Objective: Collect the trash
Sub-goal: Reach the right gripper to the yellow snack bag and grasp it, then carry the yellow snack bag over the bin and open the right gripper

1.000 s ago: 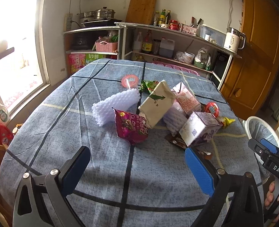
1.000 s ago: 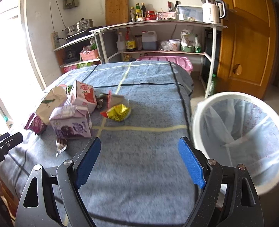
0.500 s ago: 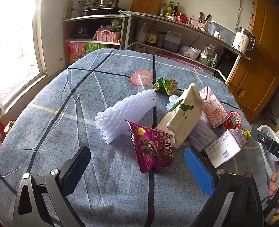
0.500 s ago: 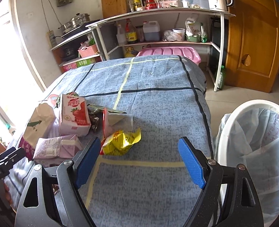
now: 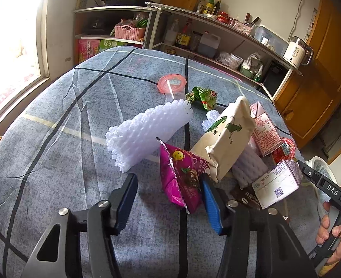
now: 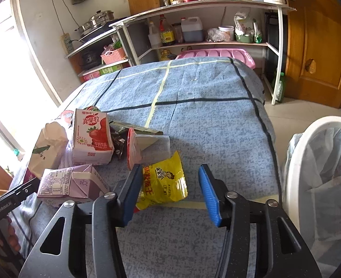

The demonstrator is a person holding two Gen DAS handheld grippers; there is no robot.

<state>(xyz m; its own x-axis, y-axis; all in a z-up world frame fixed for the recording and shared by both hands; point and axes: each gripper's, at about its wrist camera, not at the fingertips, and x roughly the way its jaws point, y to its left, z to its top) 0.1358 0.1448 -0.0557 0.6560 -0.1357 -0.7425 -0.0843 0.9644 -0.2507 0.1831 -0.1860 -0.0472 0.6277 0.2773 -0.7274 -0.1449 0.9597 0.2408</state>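
Trash lies in a heap on the blue checked tablecloth (image 5: 54, 162). My left gripper (image 5: 169, 192) is open, its jaws on either side of a magenta snack bag (image 5: 182, 176). Behind that are a white foam net (image 5: 147, 132), a beige paper bag (image 5: 228, 136), a pink carton (image 5: 265, 129) and a purple carton (image 5: 276, 183). My right gripper (image 6: 170, 185) is open around a yellow snack bag (image 6: 165, 183); whether either gripper touches its bag I cannot tell. A clear cup with a red lid (image 6: 145, 148) lies just beyond the yellow bag. A white lined bin (image 6: 320, 180) stands right of the table.
A pink-lidded cup (image 5: 172, 85) and green wrapper (image 5: 202, 97) lie farther back. The strawberry carton (image 6: 91, 136) and purple carton (image 6: 68, 183) sit left of my right gripper. Kitchen shelves (image 6: 205, 41) and a wooden door (image 6: 318, 41) stand behind the table.
Both grippers moved forward and down onto the table. The left now brackets the magenta bag, the right brackets the yellow bag. Both jaws have narrowed.
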